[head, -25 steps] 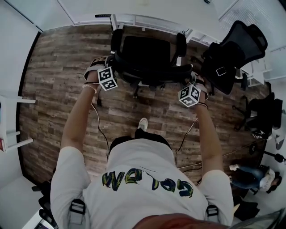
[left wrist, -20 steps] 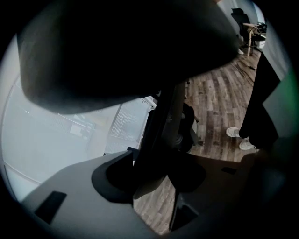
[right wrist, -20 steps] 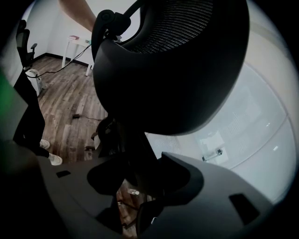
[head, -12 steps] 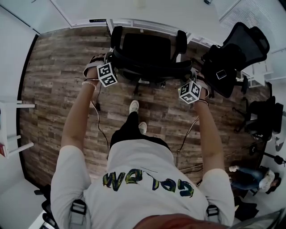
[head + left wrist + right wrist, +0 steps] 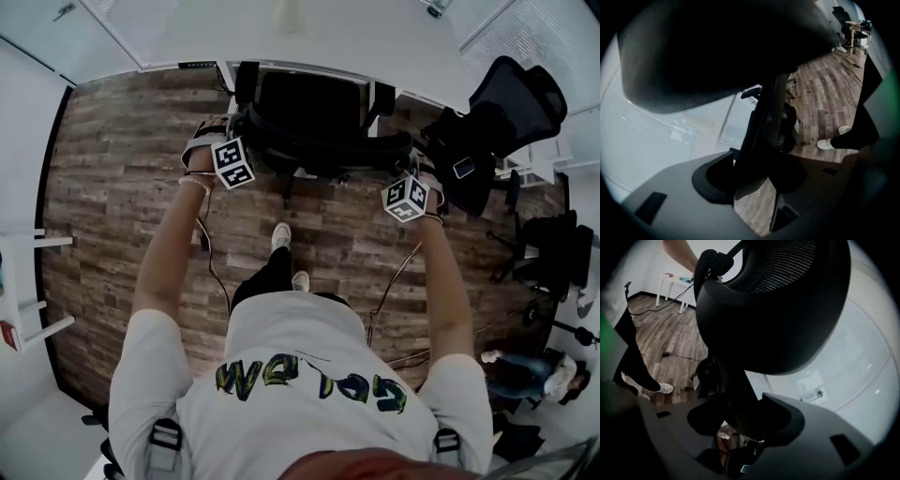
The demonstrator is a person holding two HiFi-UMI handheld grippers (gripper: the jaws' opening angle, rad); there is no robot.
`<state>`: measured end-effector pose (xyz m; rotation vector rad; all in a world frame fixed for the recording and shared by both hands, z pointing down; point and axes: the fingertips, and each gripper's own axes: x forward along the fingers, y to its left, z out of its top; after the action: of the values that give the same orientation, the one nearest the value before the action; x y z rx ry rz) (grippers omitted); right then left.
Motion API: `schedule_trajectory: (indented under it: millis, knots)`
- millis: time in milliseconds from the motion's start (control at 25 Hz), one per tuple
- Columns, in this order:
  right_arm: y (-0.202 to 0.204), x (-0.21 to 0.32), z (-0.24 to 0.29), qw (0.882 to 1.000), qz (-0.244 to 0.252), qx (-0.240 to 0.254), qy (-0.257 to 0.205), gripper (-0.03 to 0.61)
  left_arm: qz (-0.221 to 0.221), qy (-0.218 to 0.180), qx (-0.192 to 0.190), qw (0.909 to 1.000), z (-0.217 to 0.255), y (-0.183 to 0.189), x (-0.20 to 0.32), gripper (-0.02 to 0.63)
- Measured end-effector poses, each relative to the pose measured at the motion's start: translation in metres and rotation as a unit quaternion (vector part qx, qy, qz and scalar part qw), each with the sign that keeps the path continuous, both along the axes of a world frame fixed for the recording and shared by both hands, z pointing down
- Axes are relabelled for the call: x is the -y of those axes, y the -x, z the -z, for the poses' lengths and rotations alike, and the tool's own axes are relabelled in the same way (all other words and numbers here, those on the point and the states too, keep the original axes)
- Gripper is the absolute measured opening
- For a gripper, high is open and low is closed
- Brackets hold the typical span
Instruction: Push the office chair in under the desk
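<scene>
Head view: the white desk [image 5: 375, 37] lies beyond the fingertips, and the black office chair [image 5: 309, 108] stands with its seat front at the desk's edge. We judge the chair heavy but free-rolling on the plank floor [image 5: 122, 206], best pushed at its stiff backrest frame. The left gripper [image 5: 232, 131] and right gripper [image 5: 411, 167], jaws wide, each clamp one side strut. The mesh [image 5: 787, 268] above the right fingers would give.

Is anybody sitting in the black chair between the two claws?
No, in the head view the office chair shows a bare black seat with nobody on it.
</scene>
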<state>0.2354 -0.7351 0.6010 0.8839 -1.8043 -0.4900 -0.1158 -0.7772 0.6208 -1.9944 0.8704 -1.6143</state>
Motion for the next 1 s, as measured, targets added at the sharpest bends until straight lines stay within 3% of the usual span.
schedule_trajectory:
  millis: [1000]
  knots:
    - [-0.026,0.141,0.001,0.999,-0.043,-0.004,0.003,0.232,-0.029,-0.012,0.0,0.9995,0.004,-0.028,0.152,0.212]
